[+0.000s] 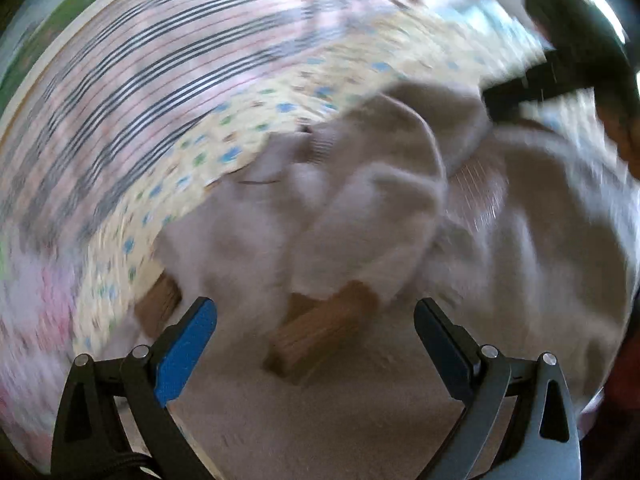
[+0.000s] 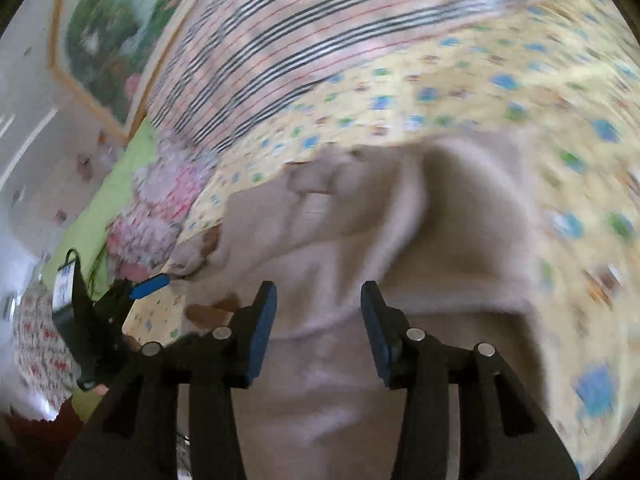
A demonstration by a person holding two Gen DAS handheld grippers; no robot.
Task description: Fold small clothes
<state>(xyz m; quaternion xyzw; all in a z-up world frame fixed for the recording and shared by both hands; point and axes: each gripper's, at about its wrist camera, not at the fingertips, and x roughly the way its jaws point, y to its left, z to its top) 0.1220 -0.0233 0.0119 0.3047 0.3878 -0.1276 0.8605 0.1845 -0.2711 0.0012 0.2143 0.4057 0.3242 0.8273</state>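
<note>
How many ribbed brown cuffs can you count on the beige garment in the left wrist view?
2. One brown cuff lies near the centre, just ahead of the open jaws; the other cuff sits to its left, beside the yellow dotted sheet. Folds may hide more.

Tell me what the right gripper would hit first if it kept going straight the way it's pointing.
Most likely the beige garment: its raised fold lies directly ahead of the open right gripper, with nothing between the fingers. The blur makes depth uncertain.

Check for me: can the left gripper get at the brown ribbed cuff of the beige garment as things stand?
Probably yes. The left gripper is open, and the brown ribbed cuff lies just ahead between its fingers with nothing over it, though the picture is blurred.
</note>
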